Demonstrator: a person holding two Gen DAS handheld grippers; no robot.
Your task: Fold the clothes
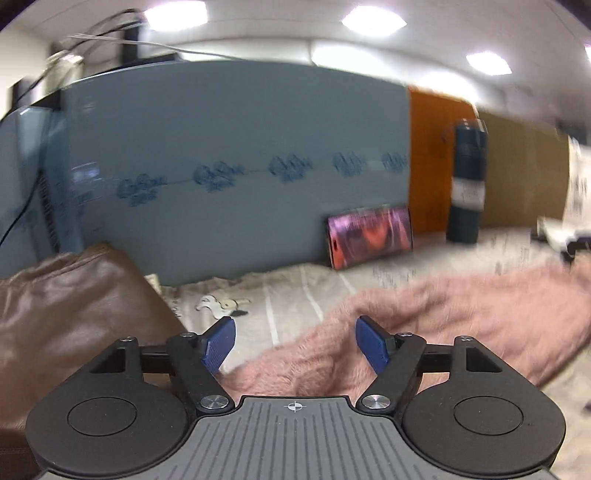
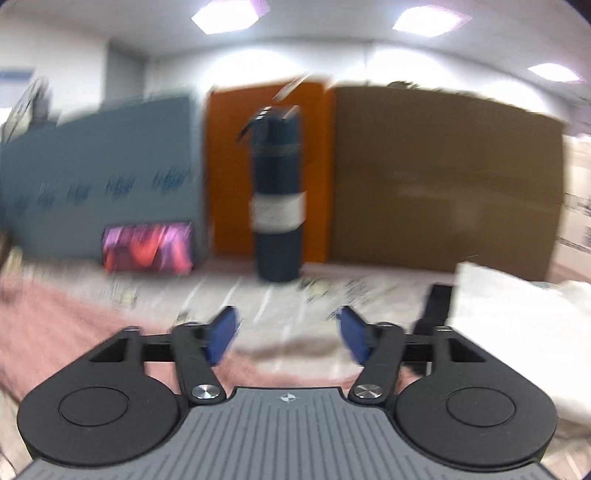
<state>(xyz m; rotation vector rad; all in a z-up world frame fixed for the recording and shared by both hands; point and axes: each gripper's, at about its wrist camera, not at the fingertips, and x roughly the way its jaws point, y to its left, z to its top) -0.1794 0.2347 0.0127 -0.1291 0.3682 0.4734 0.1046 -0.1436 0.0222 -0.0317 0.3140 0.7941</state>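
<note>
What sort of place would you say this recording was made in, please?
Probably an office or lab with a makeshift folding station: recessed ceiling light panels, a blue partition panel and a cardboard sheet as backdrop, and a cloth-covered table holding a fuzzy pink garment.

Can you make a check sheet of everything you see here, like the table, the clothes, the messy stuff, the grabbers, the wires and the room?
Surface: table under a pale patterned cloth.
Job's things: fluffy pink garment lying spread and rumpled, not folded.
Clutter: brown leather bag at the left; keys on the cloth; lit phone leaning on the blue panel; dark bottle standing upright; white bundle at the right.
Grippers: left gripper open over the garment's edge, holding nothing; right gripper open, holding nothing.
Cables: thin wires above the panel; dark cable at far left.
Surroundings: orange board, cardboard, ceiling lights.
</note>
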